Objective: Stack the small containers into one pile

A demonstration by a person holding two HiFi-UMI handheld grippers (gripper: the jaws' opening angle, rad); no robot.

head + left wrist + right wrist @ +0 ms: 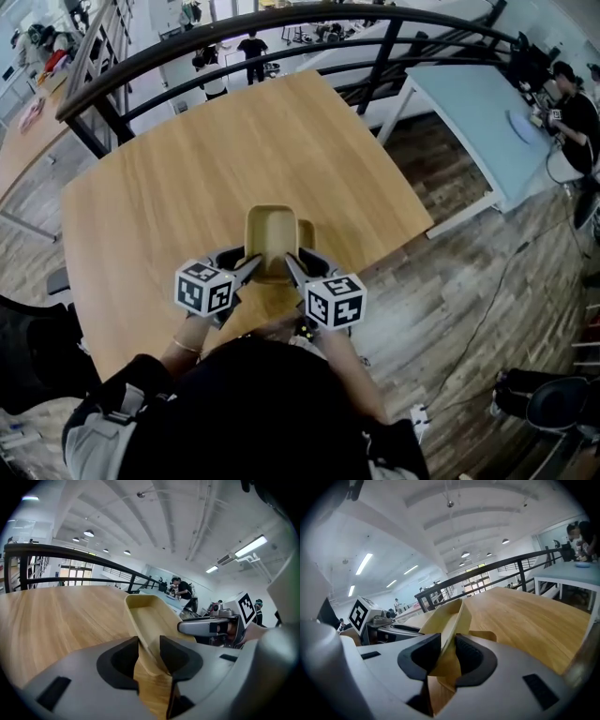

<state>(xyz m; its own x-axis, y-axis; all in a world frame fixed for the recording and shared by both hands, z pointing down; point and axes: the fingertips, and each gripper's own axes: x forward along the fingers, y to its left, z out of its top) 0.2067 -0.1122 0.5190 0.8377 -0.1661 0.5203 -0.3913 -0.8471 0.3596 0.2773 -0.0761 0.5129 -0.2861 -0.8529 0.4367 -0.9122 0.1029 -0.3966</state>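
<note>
Big wooden bench (169,187) fills the middle of the head view, with a dark curved railing (234,33) running behind its far edge. Off to the right there's a pale blue table (478,112), well apart from the bench, and a person in black (574,108) sits at its far end.

Now to the action, close to the near edge of the bench. A tan container (272,234) sits open side up, long axis pointing away from the person. Just to its right, the rim of a second container (307,232) peeks out from under it. Whether the upper one is fully seated in it I can't tell.

Both tools are on the upper container. The left gripper (251,267) has its jaws pinching the left wall, and its own view shows that thin wall running up between the two dark pads. The right gripper (292,265) mirrors it, jaws closed on the right wall, which stands on edge between its pads. The two grippers angle in towards each other, almost side by side.

Behind the jaws ride the marker cubes, left cube (203,288) and right cube (335,300), over the bench's near edge.
</note>
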